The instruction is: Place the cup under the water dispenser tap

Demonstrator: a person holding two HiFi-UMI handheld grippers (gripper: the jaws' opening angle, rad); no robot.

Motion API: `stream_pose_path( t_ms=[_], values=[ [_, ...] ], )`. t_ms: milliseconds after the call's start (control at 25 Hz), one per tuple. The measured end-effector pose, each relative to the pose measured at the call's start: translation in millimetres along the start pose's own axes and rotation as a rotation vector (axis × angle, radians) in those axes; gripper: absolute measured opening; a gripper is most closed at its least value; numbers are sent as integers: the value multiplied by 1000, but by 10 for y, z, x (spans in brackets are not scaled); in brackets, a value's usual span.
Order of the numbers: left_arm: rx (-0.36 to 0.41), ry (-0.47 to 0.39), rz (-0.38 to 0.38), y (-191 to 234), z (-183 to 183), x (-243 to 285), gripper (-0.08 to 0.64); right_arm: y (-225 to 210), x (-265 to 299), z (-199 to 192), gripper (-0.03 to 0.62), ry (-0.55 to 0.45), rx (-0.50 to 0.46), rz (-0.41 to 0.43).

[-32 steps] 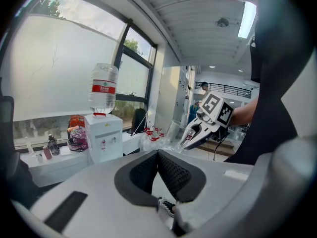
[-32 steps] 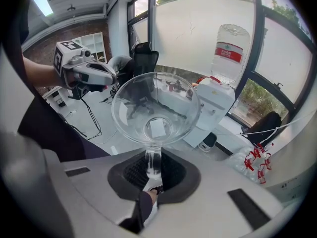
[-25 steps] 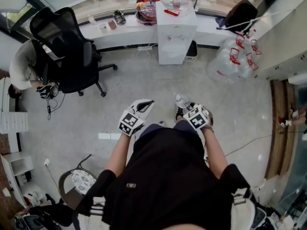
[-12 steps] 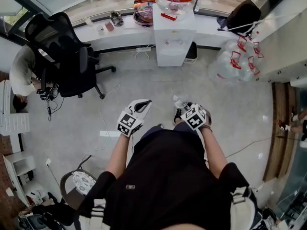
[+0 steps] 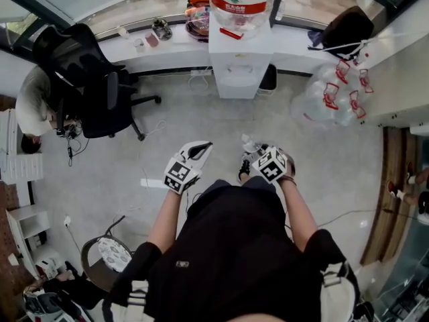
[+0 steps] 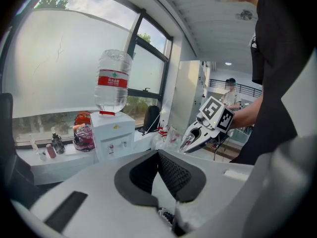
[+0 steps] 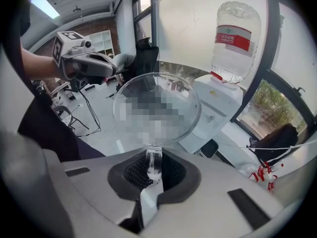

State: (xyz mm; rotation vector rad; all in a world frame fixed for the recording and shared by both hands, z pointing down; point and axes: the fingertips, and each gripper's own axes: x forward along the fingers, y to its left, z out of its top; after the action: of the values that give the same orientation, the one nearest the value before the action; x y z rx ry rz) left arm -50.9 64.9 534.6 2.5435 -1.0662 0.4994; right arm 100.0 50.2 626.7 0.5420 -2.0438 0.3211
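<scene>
Right tongs (image 7: 153, 170) clamp cup (image 7: 166, 83); left tongs (image 6: 159, 172) shut

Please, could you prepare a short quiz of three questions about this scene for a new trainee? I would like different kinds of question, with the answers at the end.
1. Multiple choice: what is the right gripper shut on? A) a red bottle cap; B) the clear round cup; C) a black cable.
2. True or false: the cup already stands at the white box-shaped water dispenser.
3. Short answer: what is between the jaws of the left gripper?

Key
1. B.
2. False: the cup is held out in the room, apart from the dispenser.
3. Nothing; its jaws are together.
</scene>
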Motion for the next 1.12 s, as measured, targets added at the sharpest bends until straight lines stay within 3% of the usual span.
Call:
stream_pose_path(
  t_ms=[360, 680, 960, 1120],
  values=[
    [-27, 19, 76, 46, 169, 419, 0, -656, 167, -113, 5, 10, -49, 35],
    [-84, 40, 150, 157, 71, 548, 0, -1125, 506, -45, 5, 23, -106, 53],
    [-128, 38, 187, 387, -12, 515, 0, -1228, 745, 207, 5, 24, -127, 69],
    [-138, 37, 171, 608, -36, 476, 0, -1226, 979, 322, 5, 63, -119, 72]
  ],
)
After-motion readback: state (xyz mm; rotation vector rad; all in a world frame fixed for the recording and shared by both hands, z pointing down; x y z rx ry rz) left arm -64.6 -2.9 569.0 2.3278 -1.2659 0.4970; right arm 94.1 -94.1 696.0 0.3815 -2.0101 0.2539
